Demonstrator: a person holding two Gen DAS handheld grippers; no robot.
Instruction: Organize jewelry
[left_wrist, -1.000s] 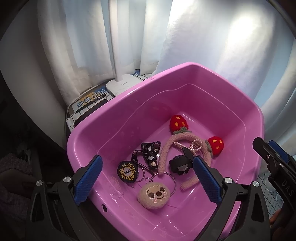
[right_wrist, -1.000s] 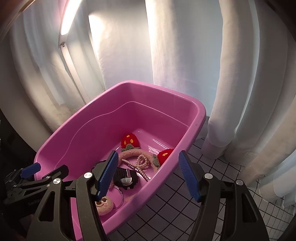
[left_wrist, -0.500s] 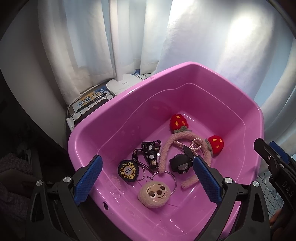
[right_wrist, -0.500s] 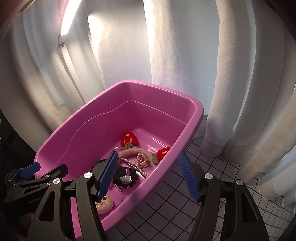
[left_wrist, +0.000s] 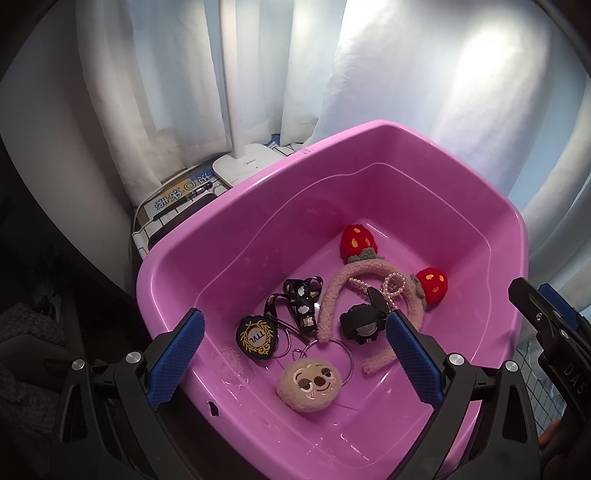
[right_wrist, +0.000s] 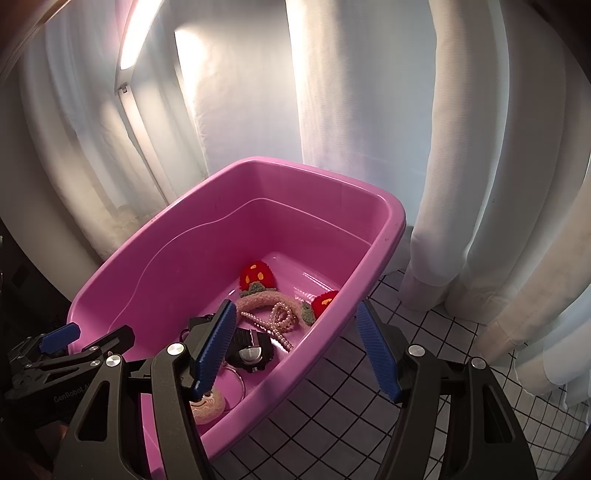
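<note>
Tongs, left (left_wrist: 293, 354) and right (right_wrist: 295, 349), hover wide and empty over the pink tub (left_wrist: 221, 206) holding a plush headband (left_wrist: 332, 295).

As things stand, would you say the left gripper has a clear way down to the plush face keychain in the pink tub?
Probably yes. The left gripper is open and empty above the pink tub, and the plush face keychain lies uncovered on the tub floor just below, apart from the fuzzy headband; only its metal ring lies beside it.
</note>
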